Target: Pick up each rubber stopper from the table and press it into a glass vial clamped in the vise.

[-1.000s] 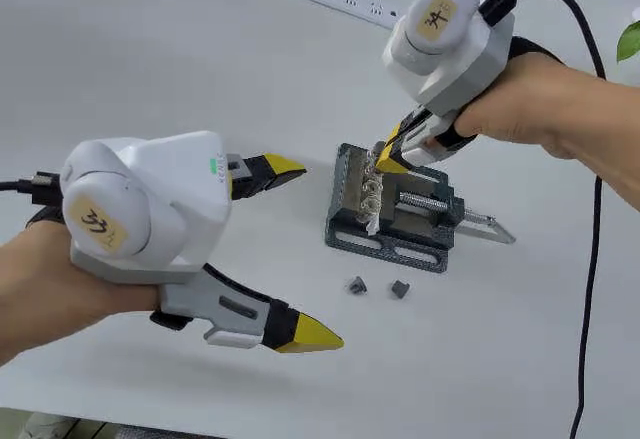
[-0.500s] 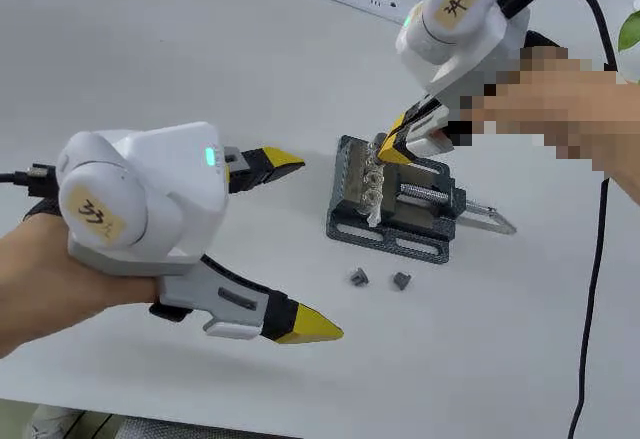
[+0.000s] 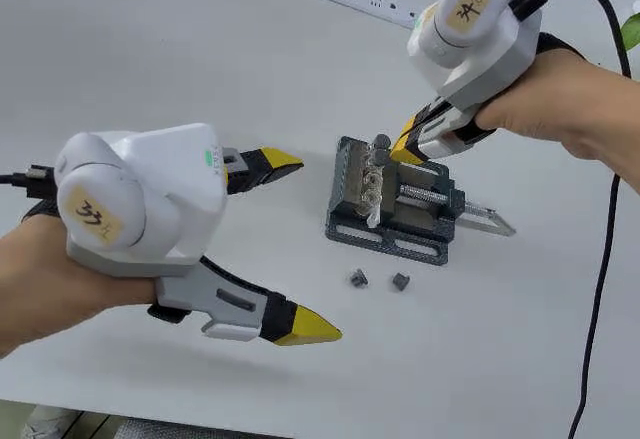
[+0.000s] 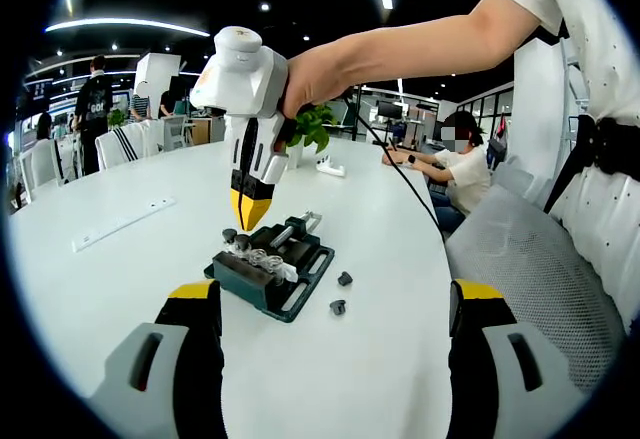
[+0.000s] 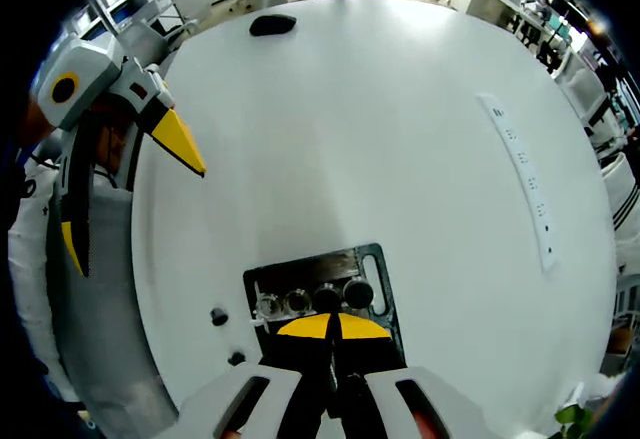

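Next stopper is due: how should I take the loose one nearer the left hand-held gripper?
Pinch the stopper across its sides, coming straight down. It sits low on the table, apart from the other stopper and the vise, so jaws probably fit either side.

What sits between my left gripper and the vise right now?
Bare table lies between the left gripper and the vise, per the head view; two loose stoppers sit off that line.

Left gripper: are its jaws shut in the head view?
No, the left gripper holds its yellow-tipped jaws wide apart, with nothing between them.
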Demonstrator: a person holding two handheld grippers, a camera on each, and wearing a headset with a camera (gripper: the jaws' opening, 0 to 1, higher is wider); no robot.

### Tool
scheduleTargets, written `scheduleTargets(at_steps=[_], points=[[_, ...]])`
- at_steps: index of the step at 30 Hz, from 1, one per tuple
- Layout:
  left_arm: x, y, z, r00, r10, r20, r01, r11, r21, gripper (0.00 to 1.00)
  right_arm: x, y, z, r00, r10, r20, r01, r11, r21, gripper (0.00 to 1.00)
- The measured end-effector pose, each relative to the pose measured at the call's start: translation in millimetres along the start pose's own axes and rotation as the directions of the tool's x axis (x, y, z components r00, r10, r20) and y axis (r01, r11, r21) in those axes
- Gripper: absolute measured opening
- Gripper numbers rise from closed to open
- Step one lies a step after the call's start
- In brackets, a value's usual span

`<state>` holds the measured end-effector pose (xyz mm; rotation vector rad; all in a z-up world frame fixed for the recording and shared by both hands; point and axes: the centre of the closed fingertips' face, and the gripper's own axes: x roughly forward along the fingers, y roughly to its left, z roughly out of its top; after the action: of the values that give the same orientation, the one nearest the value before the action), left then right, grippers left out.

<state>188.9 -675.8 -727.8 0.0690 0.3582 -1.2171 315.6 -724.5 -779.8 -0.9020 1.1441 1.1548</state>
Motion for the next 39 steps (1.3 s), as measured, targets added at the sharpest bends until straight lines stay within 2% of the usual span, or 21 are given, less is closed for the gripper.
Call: scheduleTargets(at_steps=[9,15,21,30,38,39], points=[[-1.4,0.8,-0.3,1.0000,0.000,-0.006,0.000,1.000,0.004,0.94,-0.9,5.2,2.3,0.9996,0.004,0.029,-0.004,1.000,0.004,0.00],[-0.2,-1.0,0.8,0.9999,-0.005,-0.014,0.005,1.000,0.011,0.95,-4.0,4.9,-5.6,0.9985,-0.005,0.054,0.003,1.000,0.030,0.00],[-0.4,-0.4,3.0,0.9997,-0.004,-0.023,0.004,1.000,0.023,0.96,-15.9,7.8,-11.8,0.9960,-0.020,0.088,0.015,0.998,0.056,0.06],[-5.3,1.7,6.4,0.9991,0.006,-0.042,-0.005,0.999,0.039,0.97,-33.9,9.7,-14.7,0.9850,-0.051,0.165,0.035,0.994,0.101,0.15],[-10.0,1.8,11.0,0.9985,0.017,-0.053,-0.014,0.999,0.047,0.98,-48.1,18.8,-20.6,0.9680,-0.071,0.241,0.039,0.990,0.135,0.22],[-11.0,2.6,13.2,0.9985,0.022,-0.050,-0.020,0.999,0.050,0.98,-50.5,21.1,-21.1,0.9632,-0.073,0.259,0.038,0.990,0.137,0.23]])
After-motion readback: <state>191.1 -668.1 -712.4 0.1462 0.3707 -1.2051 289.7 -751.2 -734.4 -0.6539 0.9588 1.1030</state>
